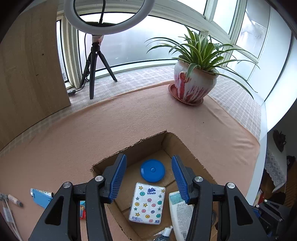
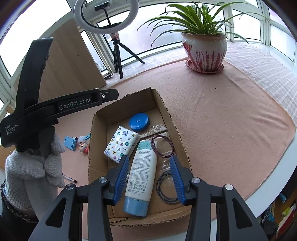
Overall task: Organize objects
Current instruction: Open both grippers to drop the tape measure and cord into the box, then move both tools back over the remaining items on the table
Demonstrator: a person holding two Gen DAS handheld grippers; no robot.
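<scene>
Right now both tongs hover over the cardboard box [image 2: 172, 118], neither gripping anything. Right tongs [image 2: 149, 178] stand apart, straddling the lotion tube [image 2: 142, 172] lying flat on the box floor, pads not pressing it. Left tongs [image 1: 148, 178] also apart, above the tissue pack [image 1: 147, 203].

Handling guesses: the tube looks light, smooth plastic, probably slippery; best taken across the mid body, not the blue cap. Tissue pack is soft and squashy, so grab the short sides. Beside the tube, thin hair ties [image 2: 163, 146] lie limp and flat, hard to pinch. Further back, the blue round case [image 2: 139, 122] is rigid, so clamp across its rim.

Left of the box on the pink tabletop [image 2: 222, 111]: blue holder [image 2: 70, 142], small figurine [image 2: 84, 148], pen [image 2: 69, 178], not yet boxed. Gloved hand [image 2: 37, 163] holds the left device. Far back: potted plant [image 2: 205, 50], ring light [image 2: 105, 16].
</scene>
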